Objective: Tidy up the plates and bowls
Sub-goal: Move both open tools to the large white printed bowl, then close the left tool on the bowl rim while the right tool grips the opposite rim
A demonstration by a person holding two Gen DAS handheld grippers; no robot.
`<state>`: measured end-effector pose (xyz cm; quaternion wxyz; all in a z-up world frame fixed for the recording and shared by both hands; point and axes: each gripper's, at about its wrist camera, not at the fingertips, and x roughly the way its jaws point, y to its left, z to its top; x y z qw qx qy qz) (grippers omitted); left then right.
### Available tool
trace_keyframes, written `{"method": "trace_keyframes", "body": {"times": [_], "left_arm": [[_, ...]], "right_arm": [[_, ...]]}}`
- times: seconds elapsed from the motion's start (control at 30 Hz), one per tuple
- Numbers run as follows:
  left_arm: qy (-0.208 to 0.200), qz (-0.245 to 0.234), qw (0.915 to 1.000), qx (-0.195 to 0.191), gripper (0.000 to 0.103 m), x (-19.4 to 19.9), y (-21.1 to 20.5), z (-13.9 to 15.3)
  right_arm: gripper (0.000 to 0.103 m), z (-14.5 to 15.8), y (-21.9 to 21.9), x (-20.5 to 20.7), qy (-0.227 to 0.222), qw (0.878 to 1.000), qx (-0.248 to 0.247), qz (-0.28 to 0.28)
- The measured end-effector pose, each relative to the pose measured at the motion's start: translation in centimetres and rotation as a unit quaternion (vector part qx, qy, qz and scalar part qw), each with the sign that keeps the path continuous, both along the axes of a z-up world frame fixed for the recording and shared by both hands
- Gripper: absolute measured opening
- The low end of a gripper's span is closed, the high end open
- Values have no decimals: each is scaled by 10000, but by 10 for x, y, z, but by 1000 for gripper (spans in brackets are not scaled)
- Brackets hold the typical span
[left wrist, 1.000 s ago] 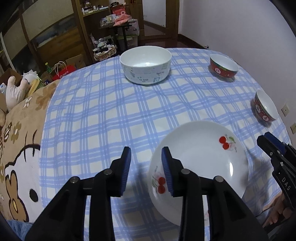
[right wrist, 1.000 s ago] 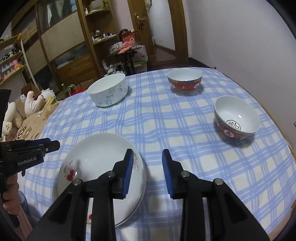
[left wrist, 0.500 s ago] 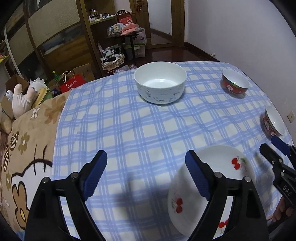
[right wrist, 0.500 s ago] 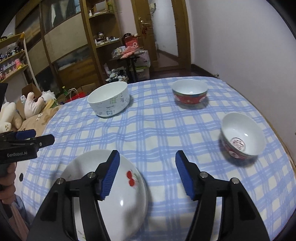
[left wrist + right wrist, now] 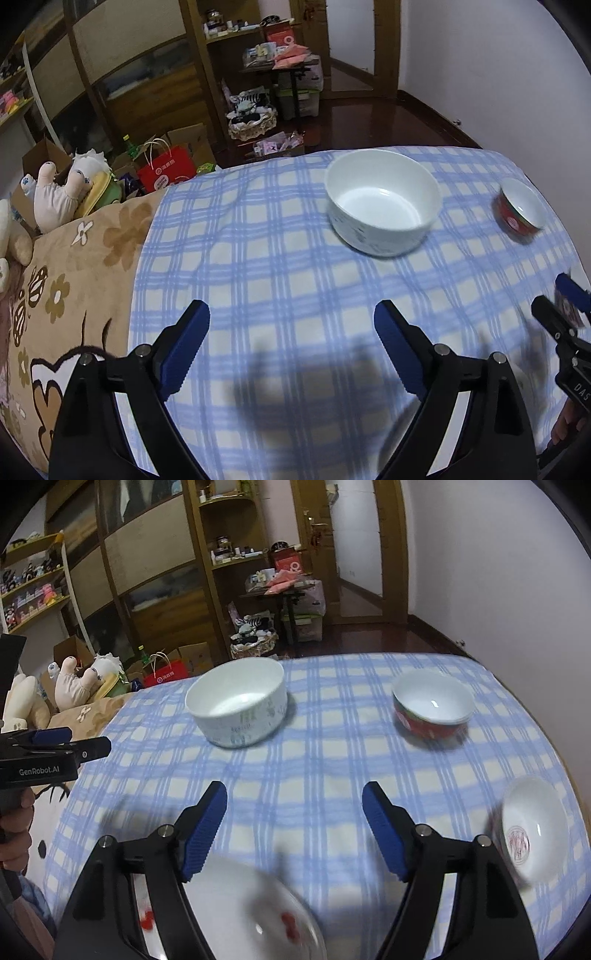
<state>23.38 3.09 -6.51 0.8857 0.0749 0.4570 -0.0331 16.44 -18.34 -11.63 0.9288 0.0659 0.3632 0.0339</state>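
With both tools clear of the dishes, the left gripper [image 5: 291, 343] has its jaws opening wide, nothing between them but checked tablecloth [image 5: 280, 266]. The right gripper [image 5: 294, 825] is likewise opening and empty.

Landmark: large white bowl [image 5: 236, 701], upright near the far edge of the cloth.
- Red-sided bowl [image 5: 432, 707]: to its right, well apart.
- Second small bowl [image 5: 532, 830]: nearer than the red-sided one, at the right edge.
- Cherry-print plate [image 5: 251, 912]: nearest, below the right gripper's left finger; blurred, so whether it is one plate or a stack cannot be told.

Handling judgement: glazed ceramic, rigid, slick, chips on impact. The large bowl is likely heavy; pinch its rim wall, one pad inside, one outside. Small bowls the same. The plate is flat; take it at the raised lip.
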Motion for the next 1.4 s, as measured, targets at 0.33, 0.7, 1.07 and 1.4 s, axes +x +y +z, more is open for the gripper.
{"method": "trace_keyframes", "body": {"times": [0.33, 0.7, 1.07, 1.4], "left_arm": [[13, 44, 9999, -141, 90, 64, -4, -8], [311, -25, 9993, -225, 89, 118, -31, -40], [743, 31, 9970, -200, 78, 145, -47, -75], [1149, -35, 9911, -670, 25, 157, -52, -86]], "right_arm": [[81, 11, 8, 83, -89, 9998, 91, 156], [81, -19, 10, 138, 229, 9993, 287, 96], [78, -47, 9, 176, 637, 9960, 622, -7], [29, -68, 6, 204, 1270, 9871, 975, 19]]}}
